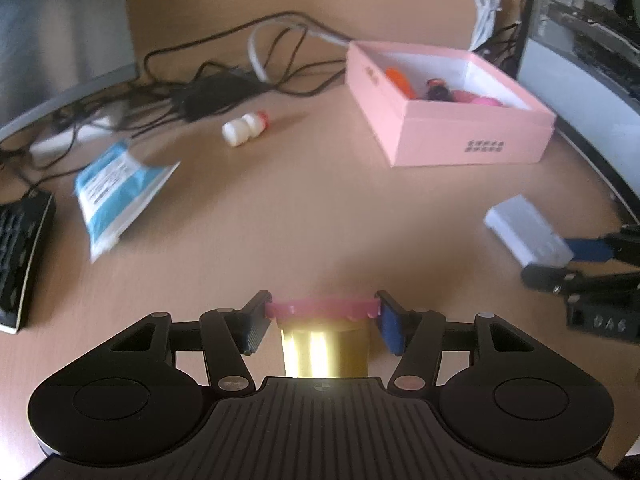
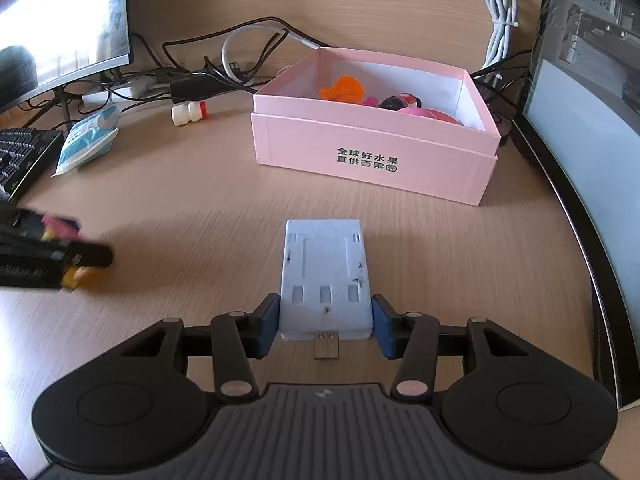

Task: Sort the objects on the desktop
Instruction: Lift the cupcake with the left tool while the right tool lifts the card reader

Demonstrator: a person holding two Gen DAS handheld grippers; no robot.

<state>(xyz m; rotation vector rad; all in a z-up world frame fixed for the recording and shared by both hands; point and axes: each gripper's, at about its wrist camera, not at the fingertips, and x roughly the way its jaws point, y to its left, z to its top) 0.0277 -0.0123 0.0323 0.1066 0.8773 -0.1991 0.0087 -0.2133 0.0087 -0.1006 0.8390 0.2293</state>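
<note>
Blue pads on both sides, and both are loaded: the left gripper (image 1: 322, 322) is clamped on the pink scalloped lid of a small gold jar (image 1: 324, 348), pads pressing the rim from either side, while the right gripper (image 2: 325, 326) squeezes the near end of a white charger block (image 2: 325, 280), its metal plug poking back toward the camera. So this looks like the pick-up step, done twice over, with both items gripped low over the wooden desk (image 2: 400, 260). Whether either has left the surface I can't tell. Out ahead sits the open pink box (image 2: 372, 152), already holding an orange piece, a dark round toy and something pink, which makes it the likely destination. Next move, as I read it: lift clear, carry forward, get over the near wall of the box and release inside, one hand at a time so they don't crowd. Still waiting further back to the left: a white bottle with a red cap (image 1: 244, 126) and a blue-and-white packet (image 1: 116, 192) beside the keyboard (image 1: 24, 264).
</note>
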